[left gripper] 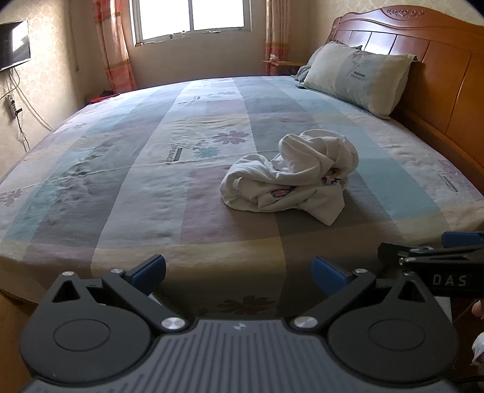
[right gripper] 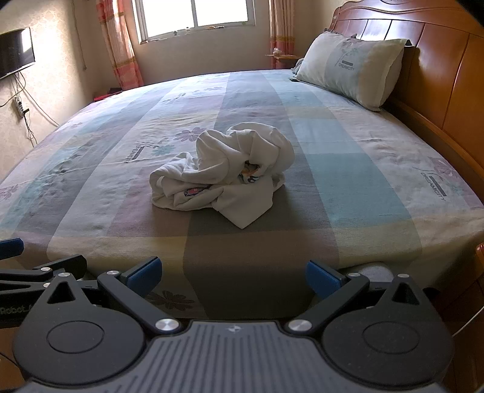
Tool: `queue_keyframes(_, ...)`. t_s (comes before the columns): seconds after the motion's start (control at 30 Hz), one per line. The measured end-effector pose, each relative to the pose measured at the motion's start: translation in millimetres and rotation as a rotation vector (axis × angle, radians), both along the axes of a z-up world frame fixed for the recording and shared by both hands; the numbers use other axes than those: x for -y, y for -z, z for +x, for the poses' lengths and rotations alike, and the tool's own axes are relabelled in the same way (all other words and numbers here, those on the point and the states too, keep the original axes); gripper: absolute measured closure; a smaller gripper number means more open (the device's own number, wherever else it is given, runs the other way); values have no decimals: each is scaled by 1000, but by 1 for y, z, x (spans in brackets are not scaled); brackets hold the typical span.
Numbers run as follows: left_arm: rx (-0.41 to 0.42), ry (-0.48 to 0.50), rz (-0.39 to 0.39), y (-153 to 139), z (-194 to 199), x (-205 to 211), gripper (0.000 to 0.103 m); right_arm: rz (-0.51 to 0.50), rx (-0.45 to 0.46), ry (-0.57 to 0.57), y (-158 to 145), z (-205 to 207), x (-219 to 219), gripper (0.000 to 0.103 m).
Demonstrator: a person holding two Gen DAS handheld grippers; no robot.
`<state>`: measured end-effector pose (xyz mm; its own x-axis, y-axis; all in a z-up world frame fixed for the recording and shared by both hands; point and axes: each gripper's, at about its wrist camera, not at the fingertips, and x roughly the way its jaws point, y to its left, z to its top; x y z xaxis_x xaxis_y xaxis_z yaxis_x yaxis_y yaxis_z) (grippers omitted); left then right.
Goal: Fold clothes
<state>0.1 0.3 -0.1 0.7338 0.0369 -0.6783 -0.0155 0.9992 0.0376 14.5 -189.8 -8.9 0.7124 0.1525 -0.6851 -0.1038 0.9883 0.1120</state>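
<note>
A crumpled white garment (left gripper: 287, 175) (right gripper: 220, 178) with small coloured prints lies bunched on the bed (left gripper: 151, 181) (right gripper: 348, 181), near the middle of its near half. My left gripper (left gripper: 239, 273) hangs open over the bed's near edge, well short of the garment and to its left, nothing between its blue pads. My right gripper (right gripper: 234, 276) is open too, at the near edge in line with the garment, jaws bare. Part of the right gripper (left gripper: 432, 257) shows at the right rim of the left wrist view; the left one (right gripper: 39, 269) shows at the left rim of the right wrist view.
A pillow (left gripper: 357, 75) (right gripper: 351, 66) leans on the wooden headboard (left gripper: 438, 60) (right gripper: 438, 60) at the right. Behind the bed are a window (left gripper: 190, 18) with curtains, a small shelf and, on the left wall, a television (left gripper: 13, 43) with dangling cables.
</note>
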Motion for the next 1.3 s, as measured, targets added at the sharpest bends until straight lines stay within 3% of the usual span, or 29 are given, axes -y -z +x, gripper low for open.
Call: queue_keyframes(1.3,0,-8,5,-1,-1,3,1,-16,-14,0,-1,2,-3,0)
